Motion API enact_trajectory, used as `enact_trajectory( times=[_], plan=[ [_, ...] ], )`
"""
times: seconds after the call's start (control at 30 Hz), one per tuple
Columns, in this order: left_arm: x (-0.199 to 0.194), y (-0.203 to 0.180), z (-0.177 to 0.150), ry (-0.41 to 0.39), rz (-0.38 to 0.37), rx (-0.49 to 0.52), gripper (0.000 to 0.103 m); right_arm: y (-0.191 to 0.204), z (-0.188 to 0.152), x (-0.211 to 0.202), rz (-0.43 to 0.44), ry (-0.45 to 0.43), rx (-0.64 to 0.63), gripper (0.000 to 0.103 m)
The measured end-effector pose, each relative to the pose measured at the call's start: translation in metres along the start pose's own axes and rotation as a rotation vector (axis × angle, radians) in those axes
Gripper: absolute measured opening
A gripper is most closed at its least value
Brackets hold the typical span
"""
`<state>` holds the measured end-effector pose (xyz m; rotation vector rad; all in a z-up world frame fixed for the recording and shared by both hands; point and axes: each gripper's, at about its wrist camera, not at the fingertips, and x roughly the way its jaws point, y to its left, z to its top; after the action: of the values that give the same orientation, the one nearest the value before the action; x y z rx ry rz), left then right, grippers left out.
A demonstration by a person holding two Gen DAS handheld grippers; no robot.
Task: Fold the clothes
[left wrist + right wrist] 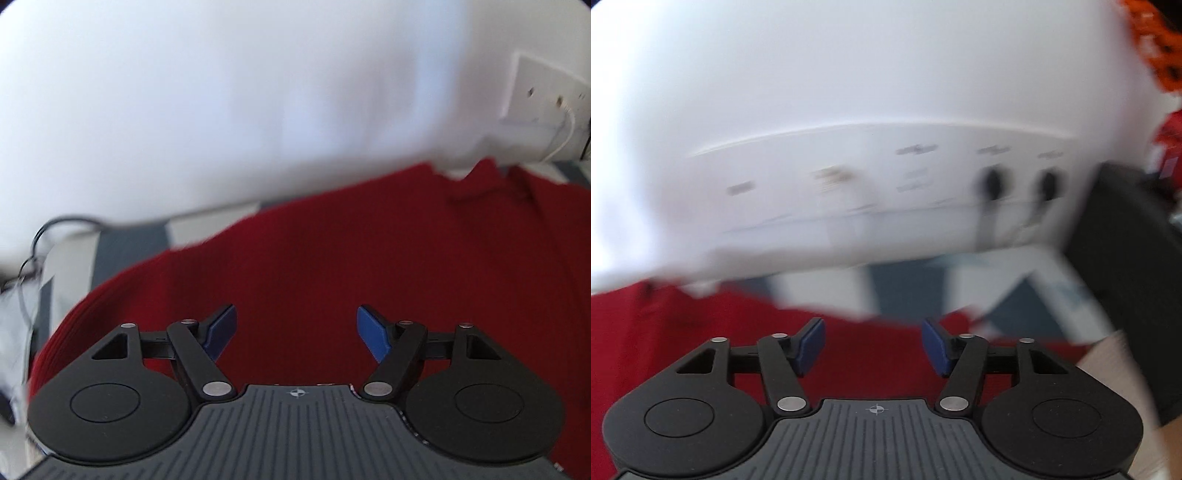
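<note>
Left wrist view: red garment [332, 266] spread flat on checked cloth [129, 243] beside white wall [221, 110], ready for folding; left gripper [296, 328] and right gripper [873, 345] above it, jaws apart, empty.

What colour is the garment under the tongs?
Deep red, plain, with a fine ribbed knit. The garment shows best in the left wrist view.

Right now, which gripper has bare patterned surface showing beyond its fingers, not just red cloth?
The right gripper: grey-and-white surface lies just beyond its open fingers. The left gripper, also open, sits over the red garment only.
</note>
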<state>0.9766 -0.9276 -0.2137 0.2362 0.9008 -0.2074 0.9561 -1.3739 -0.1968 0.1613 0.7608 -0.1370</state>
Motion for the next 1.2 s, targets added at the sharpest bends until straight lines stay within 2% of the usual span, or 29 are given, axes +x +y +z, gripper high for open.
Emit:
enact_trajectory(
  times=[0.07,0.17,0.2,0.27,0.3,0.5,0.63,0.77,1.0,1.1,1.2],
  plan=[
    [-0.002,0.006,-0.013,-0.007,0.015,-0.018,0.084,0.019,-0.012,0.005,0.066,0.068,-0.002,0.063],
    [-0.006,0.014,-0.031,-0.018,0.032,-0.055,0.089,0.049,-0.030,0.029,0.040,0.160,-0.037,0.063],
    [-0.008,0.016,-0.036,-0.023,0.034,-0.073,0.090,0.057,-0.037,0.036,0.030,0.186,-0.045,0.068],
    [-0.013,0.019,-0.046,-0.034,0.039,-0.101,0.090,0.075,-0.046,0.038,-0.013,0.137,-0.101,0.069],
    [-0.015,0.018,-0.049,-0.037,0.045,-0.110,0.090,0.084,-0.048,0.038,-0.022,0.123,-0.114,0.066],
    [-0.036,0.018,-0.082,-0.076,0.093,-0.153,0.091,0.124,-0.055,0.036,0.018,0.107,-0.175,0.056],
    [-0.057,0.017,-0.111,-0.115,0.141,-0.194,0.091,0.140,-0.064,0.030,0.011,0.096,-0.195,0.055],
    [-0.075,0.019,-0.134,-0.119,0.165,-0.237,0.091,0.145,-0.069,0.022,0.033,0.107,-0.180,0.055],
    [-0.101,0.029,-0.164,-0.043,0.178,-0.331,0.094,0.162,-0.093,-0.008,0.056,0.116,-0.221,0.055],
    [-0.106,0.043,-0.171,0.017,0.139,-0.423,0.097,0.163,-0.100,-0.014,0.071,0.122,-0.235,0.055],
    [-0.108,0.043,-0.172,0.031,0.149,-0.412,0.097,0.166,-0.103,-0.019,0.081,0.128,-0.243,0.055]
  ],
)
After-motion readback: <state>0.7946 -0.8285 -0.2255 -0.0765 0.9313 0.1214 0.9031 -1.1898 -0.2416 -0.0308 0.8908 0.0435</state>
